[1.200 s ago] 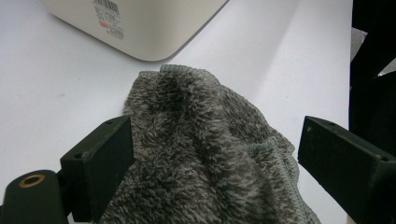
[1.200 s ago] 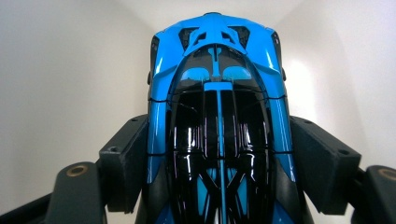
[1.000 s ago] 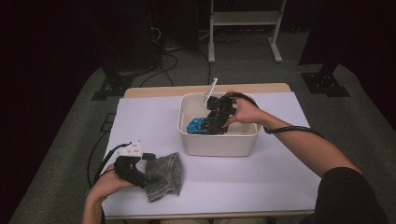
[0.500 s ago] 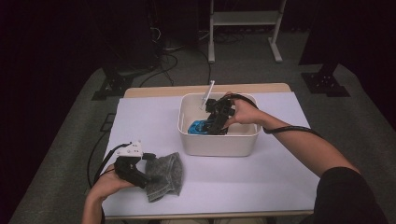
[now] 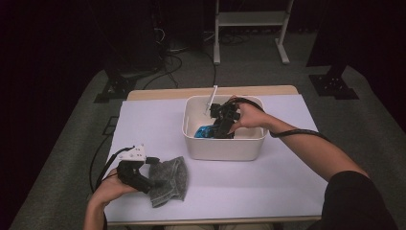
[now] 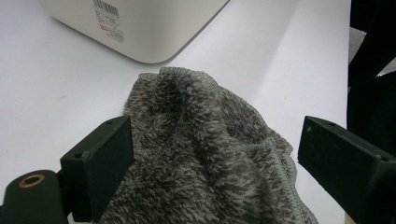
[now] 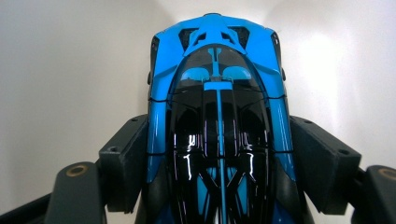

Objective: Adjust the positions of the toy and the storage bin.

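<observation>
Overhead, my right fingers (image 5: 221,128) sat inside the white bin (image 5: 225,148) on the bench (image 5: 268,182); my left fingers (image 5: 151,181) rested at the grey cloth (image 5: 168,181). From the left gripper, they straddled it wide, the cloth soft and limp. From the right, mine clamped the blue toy car (image 7: 217,121) at its flanks (glossy, hard, probably slippery).

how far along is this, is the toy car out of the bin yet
Not yet. Done: the right gripper has its fingers clamped on the sides of the blue toy car, inside the white bin. In hand: that grip. The left gripper sits open over the grey cloth. Left, probably: lifting the car out and bringing it to the cloth.
</observation>
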Action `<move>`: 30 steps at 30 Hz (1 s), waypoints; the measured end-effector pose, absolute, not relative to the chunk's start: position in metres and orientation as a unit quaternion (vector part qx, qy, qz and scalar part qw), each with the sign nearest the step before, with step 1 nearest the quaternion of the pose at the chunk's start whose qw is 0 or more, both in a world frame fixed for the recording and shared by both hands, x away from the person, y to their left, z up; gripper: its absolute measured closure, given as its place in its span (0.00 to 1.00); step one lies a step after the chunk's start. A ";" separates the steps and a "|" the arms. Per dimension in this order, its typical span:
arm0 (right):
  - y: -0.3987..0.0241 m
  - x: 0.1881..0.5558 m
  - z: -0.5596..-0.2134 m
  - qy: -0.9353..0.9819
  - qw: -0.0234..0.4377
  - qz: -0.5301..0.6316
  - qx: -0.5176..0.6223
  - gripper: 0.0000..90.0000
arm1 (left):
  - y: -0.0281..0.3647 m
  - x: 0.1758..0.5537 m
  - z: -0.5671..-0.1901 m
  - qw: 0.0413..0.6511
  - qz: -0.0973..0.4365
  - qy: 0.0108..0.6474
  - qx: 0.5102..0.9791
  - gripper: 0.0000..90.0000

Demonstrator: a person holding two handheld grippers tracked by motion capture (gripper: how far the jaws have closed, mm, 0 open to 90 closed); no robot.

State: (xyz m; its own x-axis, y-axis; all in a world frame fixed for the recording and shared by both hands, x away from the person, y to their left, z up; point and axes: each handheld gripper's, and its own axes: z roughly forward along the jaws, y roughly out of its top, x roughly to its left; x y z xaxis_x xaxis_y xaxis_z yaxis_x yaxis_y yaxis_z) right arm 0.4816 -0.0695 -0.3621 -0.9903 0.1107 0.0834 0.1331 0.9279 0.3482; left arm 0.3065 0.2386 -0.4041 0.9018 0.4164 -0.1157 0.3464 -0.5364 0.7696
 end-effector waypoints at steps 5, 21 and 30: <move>-0.069 0.481 -0.364 -0.983 0.030 -0.171 -0.058 0.28 | 0.239 0.306 -0.404 0.429 0.041 0.217 0.876 0.11; -0.068 0.484 -0.372 -0.987 0.047 -0.145 -0.057 0.27 | 0.239 0.305 -0.404 0.428 0.037 0.213 0.877 0.11; -0.070 0.486 -0.362 -0.983 0.038 -0.171 -0.060 0.22 | 0.238 0.305 -0.404 0.428 0.035 0.209 0.878 0.11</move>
